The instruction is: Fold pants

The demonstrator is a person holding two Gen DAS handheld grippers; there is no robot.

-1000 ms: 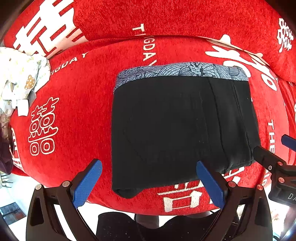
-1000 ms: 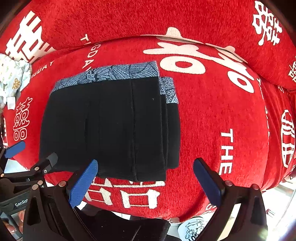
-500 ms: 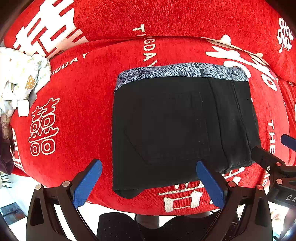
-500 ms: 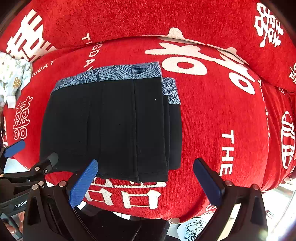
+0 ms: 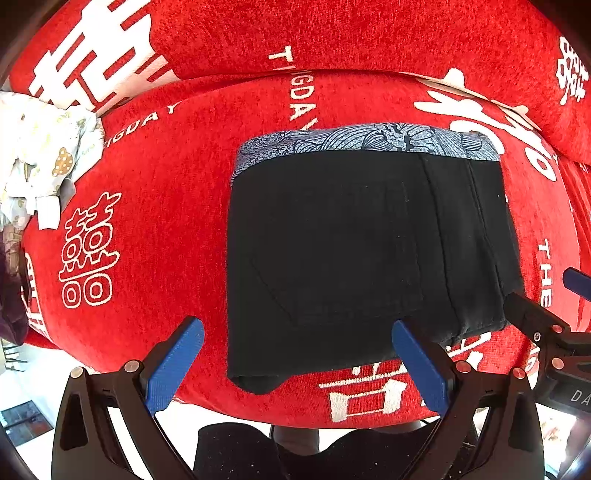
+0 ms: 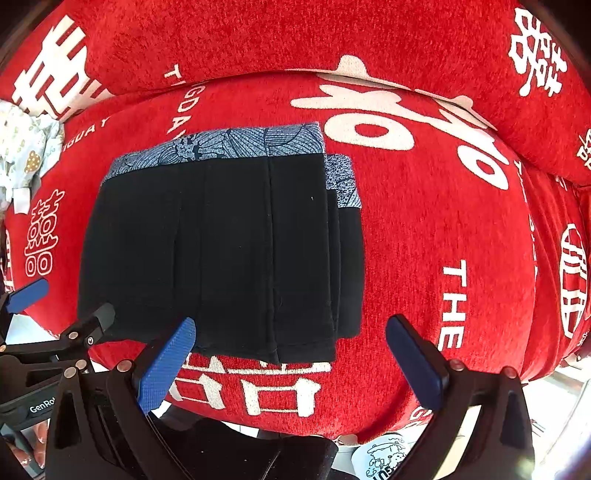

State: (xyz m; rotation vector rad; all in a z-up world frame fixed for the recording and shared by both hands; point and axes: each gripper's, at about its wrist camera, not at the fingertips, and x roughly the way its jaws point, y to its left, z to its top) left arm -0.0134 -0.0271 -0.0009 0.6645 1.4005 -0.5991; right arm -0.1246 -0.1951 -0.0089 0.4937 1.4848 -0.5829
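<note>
Black pants [image 5: 354, 251] [image 6: 221, 251] lie folded into a flat rectangle on the red sofa seat, with a blue patterned waistband [image 5: 365, 142] [image 6: 229, 147] along the far edge. My left gripper [image 5: 295, 358] is open, held just in front of the near left corner of the pants, nothing between its fingers. My right gripper [image 6: 291, 354] is open too, in front of the near right corner, where stacked layers show. Each gripper appears at the edge of the other's view.
The red sofa cover [image 5: 147, 206] [image 6: 443, 229] carries white characters and lettering, with a back cushion [image 5: 332, 33] behind. A pale printed cloth [image 5: 40, 147] [image 6: 26, 155] lies at the far left. Pale floor shows below the seat's front edge.
Nothing has moved beyond a slight shift of both views; the pants lie as before and both grippers stay open.
</note>
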